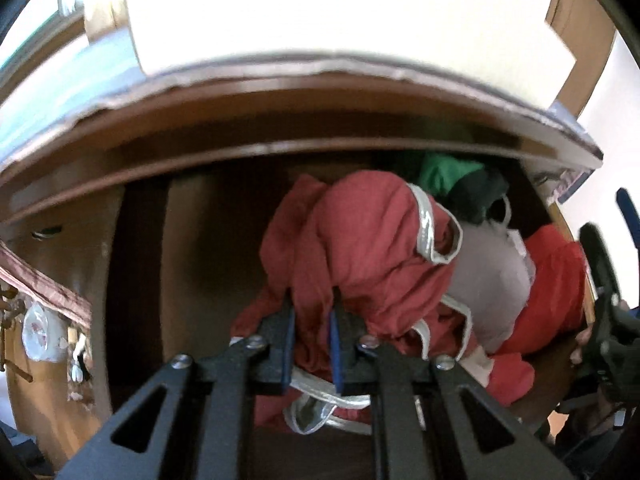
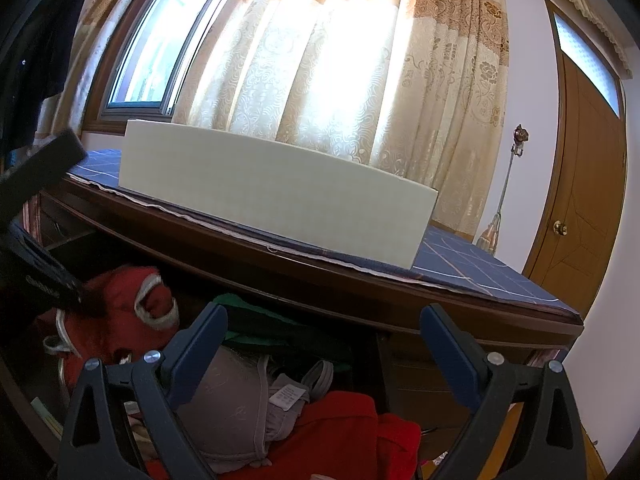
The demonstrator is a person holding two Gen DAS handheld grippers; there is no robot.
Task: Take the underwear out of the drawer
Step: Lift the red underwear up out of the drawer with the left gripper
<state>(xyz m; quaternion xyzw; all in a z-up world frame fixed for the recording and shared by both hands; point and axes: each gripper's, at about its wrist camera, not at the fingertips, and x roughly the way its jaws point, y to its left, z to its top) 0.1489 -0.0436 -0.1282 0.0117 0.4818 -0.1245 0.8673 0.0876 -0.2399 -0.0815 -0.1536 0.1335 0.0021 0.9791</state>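
Observation:
A red pair of underwear (image 1: 360, 248) with silver trim rises out of the open wooden drawer (image 1: 192, 240). My left gripper (image 1: 312, 304) is shut on a fold of its fabric, and the rest hangs in front of the fingers. In the right wrist view the same red underwear (image 2: 116, 304) shows at the lower left with the left gripper (image 2: 76, 296) on it. My right gripper (image 2: 322, 312) stands open over the right part of the drawer, with nothing between its fingers.
Still in the drawer lie a grey bra (image 2: 236, 400), a green garment (image 1: 448, 172) and a red garment (image 2: 340, 432). The desk top overhangs the drawer, bearing a blue checked cloth (image 2: 472, 264) and a white box (image 2: 272, 188). A wooden door (image 2: 580, 180) stands at the right.

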